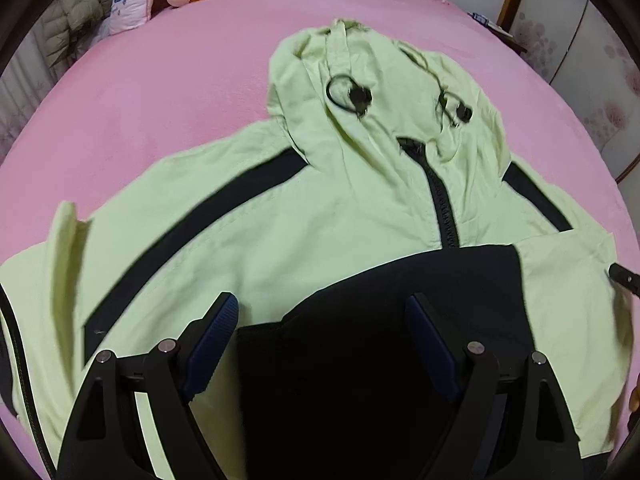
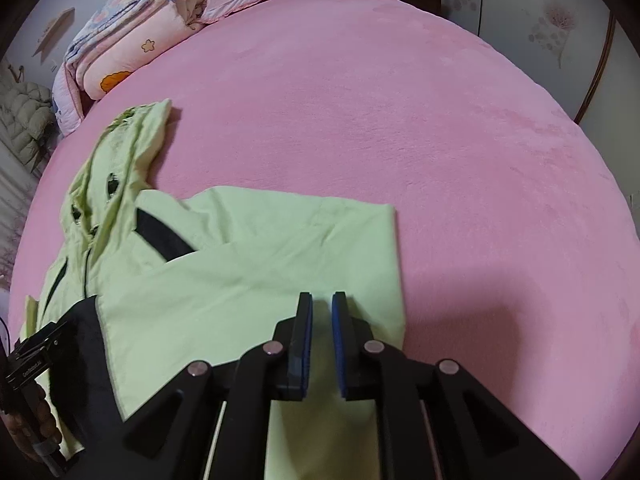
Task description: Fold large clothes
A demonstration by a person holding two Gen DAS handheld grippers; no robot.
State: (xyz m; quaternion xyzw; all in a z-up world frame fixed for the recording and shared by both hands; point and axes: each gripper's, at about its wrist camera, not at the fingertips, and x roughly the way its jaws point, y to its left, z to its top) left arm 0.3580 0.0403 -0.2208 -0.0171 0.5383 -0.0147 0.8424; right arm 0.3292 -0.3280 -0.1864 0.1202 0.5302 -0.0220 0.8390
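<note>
The pale-green hooded jacket (image 1: 328, 208) lies front-up on the pink bed (image 2: 400, 120), hood toward the pillows, its long axis running away from both grippers. The left gripper (image 1: 322, 320) hovers spread wide over the dark lower front panel. The right gripper (image 2: 322, 320), nearer the folded-in sleeve (image 2: 280, 264), is nearly pressed together; whether it pinches cloth, I cannot tell. The hem is cut off.

We see a pale green hooded jacket (image 1: 320, 216) with black stripes, black zipper and black lower panel lying flat, front up, hood toward twelve o'clock. Its sleeve at three o'clock (image 2: 280, 248) is folded inward across the body.
</note>
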